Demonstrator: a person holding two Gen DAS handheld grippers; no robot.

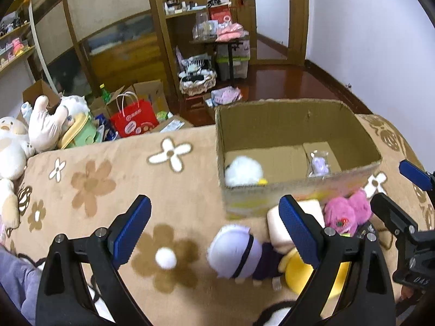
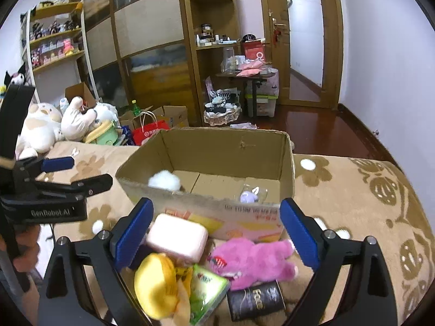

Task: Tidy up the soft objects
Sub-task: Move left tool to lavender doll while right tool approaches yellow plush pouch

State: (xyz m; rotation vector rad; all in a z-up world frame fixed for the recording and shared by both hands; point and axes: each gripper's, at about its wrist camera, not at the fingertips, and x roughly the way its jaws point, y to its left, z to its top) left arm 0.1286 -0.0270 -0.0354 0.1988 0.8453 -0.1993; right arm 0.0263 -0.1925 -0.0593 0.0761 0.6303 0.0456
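An open cardboard box [image 1: 299, 125] [image 2: 206, 209] stands on a flowered beige blanket [image 1: 108, 179]. Inside lie a white fluffy plush [image 1: 243, 169] [image 2: 164, 179] and a small purple toy in a clear bag [image 1: 320, 164] [image 2: 250, 195]. In front of the box lie a lavender-hatted doll [image 1: 235, 252], a pale pink block [image 2: 176, 236], a pink plush [image 2: 252, 260] [image 1: 345, 213], a yellow plush [image 2: 155, 279], a green packet [image 2: 208, 290] and a dark tube [image 2: 255, 301]. My left gripper [image 1: 217, 228] is open above the doll. My right gripper [image 2: 217, 228] is open above the pile and also shows in the left wrist view [image 1: 397, 190].
Large white plush toys [image 1: 16, 141] [image 2: 40, 127] lie at the blanket's far left. A red paper bag [image 1: 133, 119] and cardboard boxes stand on the floor beyond. Shelves and a cabinet fill the back. A white pompom [image 1: 165, 258] lies on the blanket.
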